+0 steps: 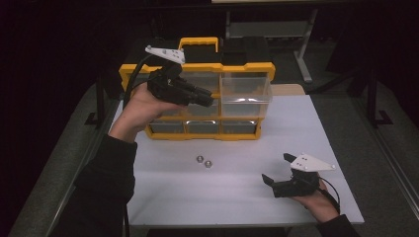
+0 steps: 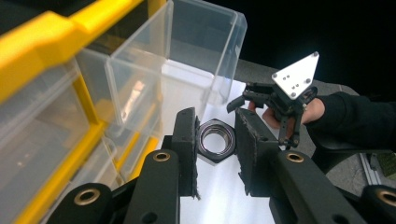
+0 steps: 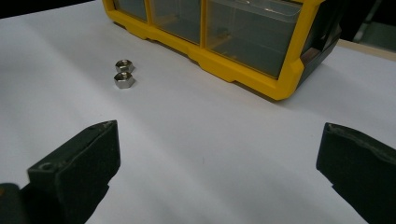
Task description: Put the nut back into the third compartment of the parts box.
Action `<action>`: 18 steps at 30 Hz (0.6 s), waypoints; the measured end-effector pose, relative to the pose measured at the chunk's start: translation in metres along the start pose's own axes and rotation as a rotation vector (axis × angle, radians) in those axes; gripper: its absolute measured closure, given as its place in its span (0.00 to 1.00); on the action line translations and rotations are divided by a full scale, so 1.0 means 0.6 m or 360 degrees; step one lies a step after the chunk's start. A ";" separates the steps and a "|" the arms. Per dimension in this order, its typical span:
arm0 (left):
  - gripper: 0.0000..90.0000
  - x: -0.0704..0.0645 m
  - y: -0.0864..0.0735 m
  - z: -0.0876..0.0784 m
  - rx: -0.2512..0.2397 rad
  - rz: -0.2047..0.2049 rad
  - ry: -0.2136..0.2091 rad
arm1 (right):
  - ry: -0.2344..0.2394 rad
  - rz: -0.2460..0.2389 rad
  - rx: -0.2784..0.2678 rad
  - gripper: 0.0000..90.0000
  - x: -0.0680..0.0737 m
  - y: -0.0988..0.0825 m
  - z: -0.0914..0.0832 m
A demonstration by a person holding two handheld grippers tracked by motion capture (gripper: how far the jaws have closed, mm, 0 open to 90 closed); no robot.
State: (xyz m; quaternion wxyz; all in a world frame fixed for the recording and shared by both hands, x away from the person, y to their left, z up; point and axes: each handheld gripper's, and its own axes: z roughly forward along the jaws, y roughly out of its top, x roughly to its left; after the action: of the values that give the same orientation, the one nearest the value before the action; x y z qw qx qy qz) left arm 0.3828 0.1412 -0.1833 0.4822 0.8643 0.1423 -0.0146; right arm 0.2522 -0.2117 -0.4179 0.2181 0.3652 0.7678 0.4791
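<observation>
High view — two nuts (image 1: 204, 161) (loose)

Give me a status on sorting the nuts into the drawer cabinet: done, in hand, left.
Done: one clear drawer is pulled out of the yellow cabinet.
In hand: the left gripper clamps a hex nut near that drawer.
Left: two nuts lie on the table; the right gripper rests open.

Silver nuts (image 1: 204, 161), yellow organizer (image 1: 197, 132) with clear drawers (image 1: 245, 91), white table (image 1: 237, 187)
</observation>
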 end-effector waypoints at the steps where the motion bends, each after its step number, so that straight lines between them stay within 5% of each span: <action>1: 0.78 0.000 0.005 -0.001 0.0000 0.0004 0.0005 | 0.0001 -0.0002 -0.0001 0.00 0.000 0.000 0.000; 18: 0.78 0.011 0.067 0.013 -0.0004 0.0040 0.0019 | 0.0003 -0.0004 -0.0002 0.00 -0.001 -0.001 0.000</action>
State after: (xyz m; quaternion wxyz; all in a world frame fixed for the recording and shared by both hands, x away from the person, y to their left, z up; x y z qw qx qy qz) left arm 0.4001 0.1162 -0.1555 0.4825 0.8655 0.1343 -0.0030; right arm 0.2524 -0.2119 -0.4184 0.2183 0.3637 0.7681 0.4797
